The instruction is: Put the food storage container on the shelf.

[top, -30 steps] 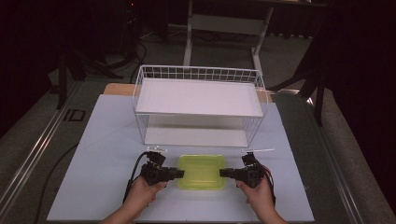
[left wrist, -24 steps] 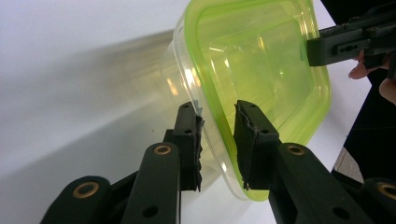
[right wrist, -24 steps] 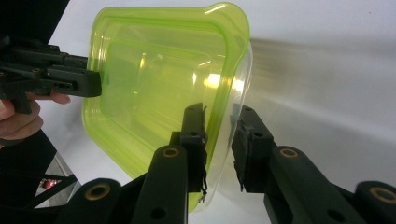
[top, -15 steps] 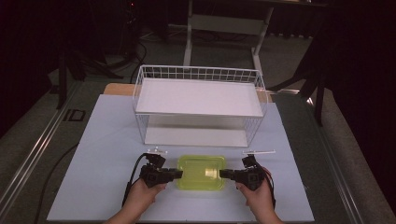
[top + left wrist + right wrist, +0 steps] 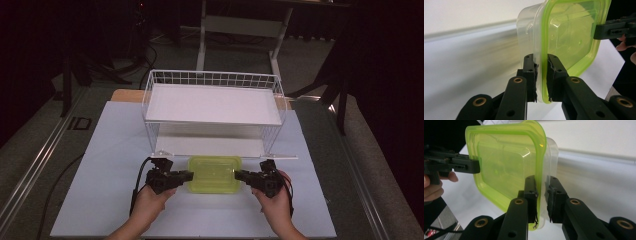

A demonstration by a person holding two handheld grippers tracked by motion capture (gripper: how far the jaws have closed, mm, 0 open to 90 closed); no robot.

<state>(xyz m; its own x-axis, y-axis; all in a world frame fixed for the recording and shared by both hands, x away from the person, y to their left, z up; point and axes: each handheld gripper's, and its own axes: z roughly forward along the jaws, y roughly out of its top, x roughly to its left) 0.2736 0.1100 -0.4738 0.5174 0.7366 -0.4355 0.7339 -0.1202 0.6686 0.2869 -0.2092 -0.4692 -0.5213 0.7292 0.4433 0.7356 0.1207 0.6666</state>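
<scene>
A clear plastic container point(image 5: 214, 173) with a translucent green lid hangs level just above the white mat, in front of the wire rack. My left gripper point(image 5: 189, 175) is shut on its left rim and my right gripper point(image 5: 238, 175) on its right rim. Both pairs of jaws have just been closing, with the rim between them. In the left gripper view my left gripper point(image 5: 541, 75) pinches lid and rim of the container point(image 5: 571, 37), one pad on each side. The right gripper view shows my right gripper point(image 5: 541, 195) clamping the container point(image 5: 506, 157) the same way.
A white wire rack point(image 5: 212, 102) with a white shelf board stands right behind the container, with a low open space under it. The white mat point(image 5: 100, 165) covers the table. Dark floor, rails and stand legs lie beyond the table edges.
Both hands have risen a little and the container has come up off the mat with them. The jaws have tightened on its rims.
</scene>
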